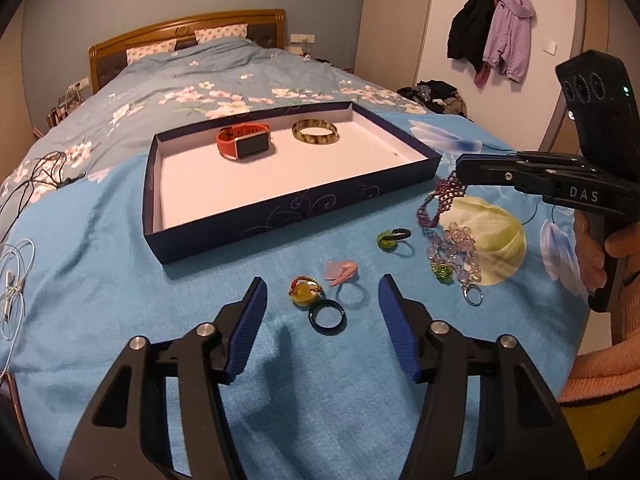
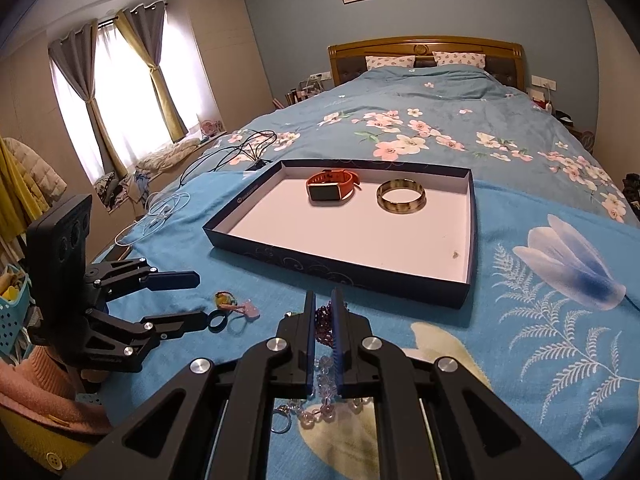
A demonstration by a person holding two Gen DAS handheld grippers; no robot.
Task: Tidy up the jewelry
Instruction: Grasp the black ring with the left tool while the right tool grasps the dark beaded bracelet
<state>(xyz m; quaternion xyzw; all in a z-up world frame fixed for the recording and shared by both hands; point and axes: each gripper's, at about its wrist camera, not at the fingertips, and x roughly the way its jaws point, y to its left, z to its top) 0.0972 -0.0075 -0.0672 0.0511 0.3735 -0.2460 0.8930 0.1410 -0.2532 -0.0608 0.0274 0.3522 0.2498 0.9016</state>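
The left gripper (image 1: 322, 288) hangs tilted down over the blue bedspread (image 1: 100, 280), jaws apart with nothing pinched; the black ring (image 1: 327, 316) and yellow bead ring (image 1: 303, 292) lie between its fingertips. At twelve o'clock beyond them sits the dark blue tray (image 1: 280, 212), holding the orange watch (image 1: 244, 142) and a bangle (image 1: 316, 131). At two o'clock, the right gripper (image 1: 460, 170), marked "DAS", is clamped on the purple beaded bracelet (image 1: 442, 198), gripped by a hand (image 1: 600, 248).
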